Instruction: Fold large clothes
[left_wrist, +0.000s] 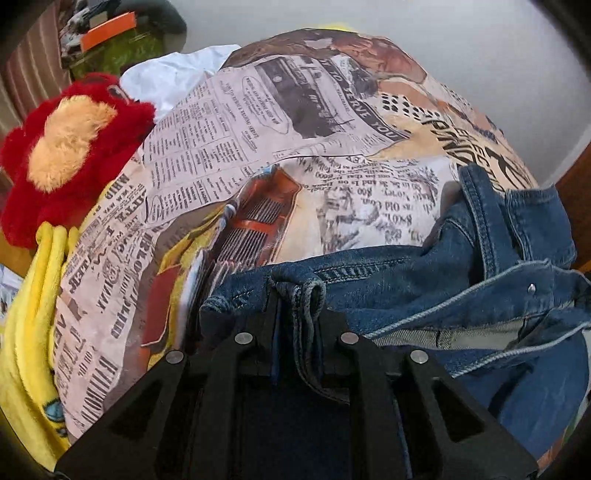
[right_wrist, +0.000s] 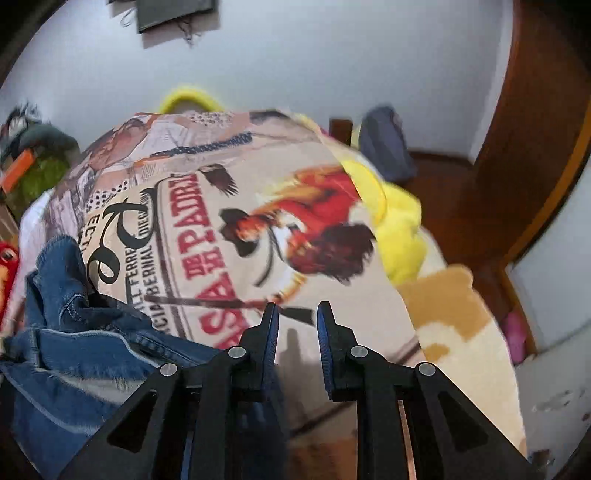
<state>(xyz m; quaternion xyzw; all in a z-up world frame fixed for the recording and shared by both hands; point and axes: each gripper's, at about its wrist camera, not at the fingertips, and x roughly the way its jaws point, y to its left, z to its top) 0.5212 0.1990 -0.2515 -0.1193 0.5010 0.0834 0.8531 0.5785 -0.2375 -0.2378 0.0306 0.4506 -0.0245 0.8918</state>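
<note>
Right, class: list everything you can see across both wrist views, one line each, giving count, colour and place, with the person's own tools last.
Jeans: one, blue denim, on the printed cover, nearest the cameras.
Printed cover: one, beige newspaper and poster print, spread over the bed.
Plush toy: one, red with a tan patch, left of the cover.
Yellow blanket: one, yellow, under the cover's left edge.
White cloth: one, white, behind the plush toy.
Left gripper: one, black, jaws shut on a denim fold.
Right gripper: one, black, jaws open above the cover.

Printed bedspread (right_wrist: 229, 236) lies bare at frame centre, passable. Denim garment (right_wrist: 74, 332) blocks lower left; yellow blanket (right_wrist: 399, 218) crowds upper right. Red plush toy (left_wrist: 70, 147) obstructs left edge.
</note>
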